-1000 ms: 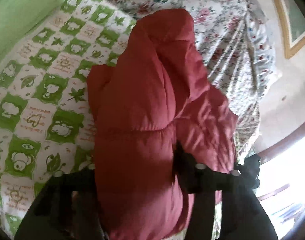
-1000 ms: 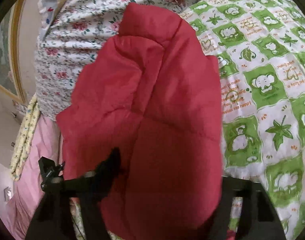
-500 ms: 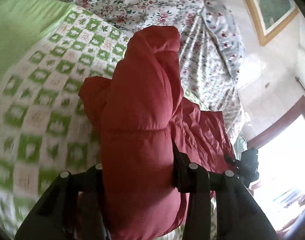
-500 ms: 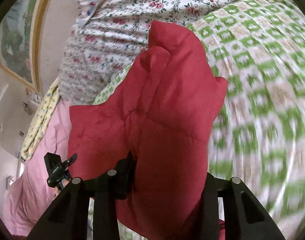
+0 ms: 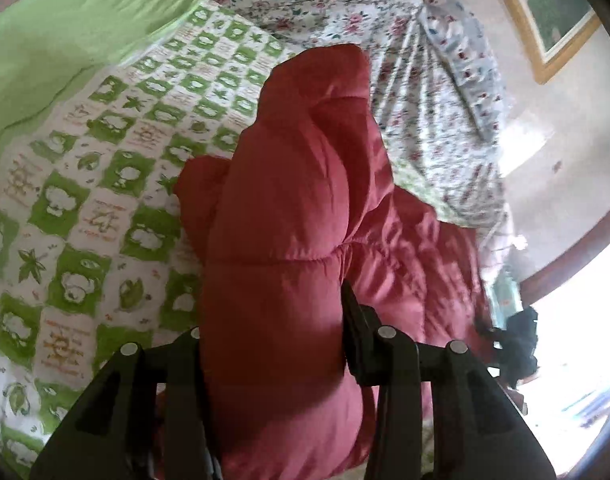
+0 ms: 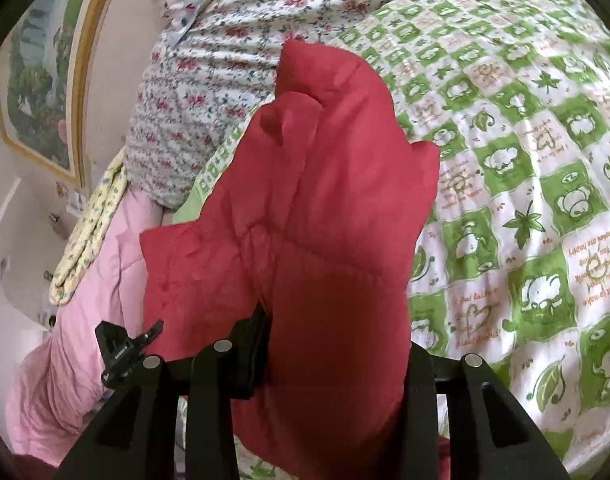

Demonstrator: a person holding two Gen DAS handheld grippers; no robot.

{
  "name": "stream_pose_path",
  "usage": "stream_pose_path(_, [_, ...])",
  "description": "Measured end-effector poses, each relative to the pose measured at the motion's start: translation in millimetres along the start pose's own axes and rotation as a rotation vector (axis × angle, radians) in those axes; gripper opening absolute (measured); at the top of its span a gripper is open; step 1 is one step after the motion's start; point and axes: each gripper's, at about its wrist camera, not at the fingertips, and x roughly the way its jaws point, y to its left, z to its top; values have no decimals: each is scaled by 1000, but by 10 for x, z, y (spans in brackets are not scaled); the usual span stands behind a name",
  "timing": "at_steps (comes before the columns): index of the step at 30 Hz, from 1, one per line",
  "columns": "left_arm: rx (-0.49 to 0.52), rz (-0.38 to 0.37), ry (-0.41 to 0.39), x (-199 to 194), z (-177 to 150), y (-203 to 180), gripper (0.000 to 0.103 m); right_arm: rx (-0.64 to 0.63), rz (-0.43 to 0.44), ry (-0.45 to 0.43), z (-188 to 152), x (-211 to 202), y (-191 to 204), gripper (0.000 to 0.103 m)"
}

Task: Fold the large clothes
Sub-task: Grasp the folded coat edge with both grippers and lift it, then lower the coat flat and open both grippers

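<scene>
Red puffer jacket point(image 5: 297, 208) bunched betw fingers of L gripper point(image 5: 273, 340) + R gripper point(image 6: 333, 344), both clamped on it | jaws just moved w/ fabric pinched | held up over green check quilt point(image 6: 525, 128) | fold mid-way, est; lay-down + flatten left

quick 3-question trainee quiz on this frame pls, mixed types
1. True or false: the red padded jacket lies flat and untouched on the green checked quilt.
2. What does the left gripper hold?
3. Beyond the jacket in the right wrist view lies: A) the floral bedding B) a wooden chair C) a laptop.

Key: 1 false, both the left and the right gripper clamp it; 2 the jacket; 3 A.
</scene>
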Motion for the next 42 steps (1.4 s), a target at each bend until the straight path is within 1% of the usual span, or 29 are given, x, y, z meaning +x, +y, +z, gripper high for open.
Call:
stream_pose_path(4, [37, 73, -1, 102, -20, -9, 43, 8, -15, -5, 7, 54, -85, 43])
stream_pose_path(6, [42, 100, 0, 174, -40, 35, 47, 22, -19, 0, 8, 100, -139, 48])
stream_pose_path(8, [14, 98, 5, 219, -61, 117, 51, 27, -22, 1, -7, 123, -176, 51])
stream_pose_path(10, [1, 99, 0, 235, -81, 165, 56, 24, -36, 2, -5, 147, -173, 53])
stream_pose_path(11, [-4, 113, -1, 248, -90, 175, 58, 18, -46, 1, -2, 156, -162, 55])
stream_pose_path(12, [-1, 129, -4, 256, -94, 167, 61, 11, -58, -2, -2, 167, -153, 57])
stream_pose_path(13, [3, 147, -6, 260, -99, 155, 67, 13, -61, -3, -3, 170, -159, 57])
stream_pose_path(14, [6, 180, -13, 257, -103, 136, 70, 17, -60, -6, -6, 169, -165, 58])
stream_pose_path(16, [2, 215, -27, 244, -119, 109, 80, 23, -64, -12, -13, 165, -182, 61])
stream_pose_path(18, [-17, 260, -49, 210, -151, 95, 87, 19, -97, -24, -24, 161, -178, 70])
stream_pose_path(21, [-39, 279, -86, 111, -217, 65, 87, 9, -124, -40, -40, 153, -153, 73])
stream_pose_path(26, [-1, 346, -142, -130, -307, -69, 87, 11, -133, -55, -55, 124, -163, 77])
stream_pose_path(29, [10, 370, -175, -294, -318, -124, 87, 14, -140, -64, -63, 106, -183, 82])
stream_pose_path(35, [21, 367, -190, -454, -320, -200, 87, -21, -198, -98, -96, 64, -101, 82])
stream_pose_path(40, [70, 370, -182, -491, -366, -380, 87, -37, -239, -121, -122, 22, -62, 85])
stream_pose_path(42, [92, 357, -181, -503, -390, -464, 87, -51, -262, -132, -136, 11, -32, 85])
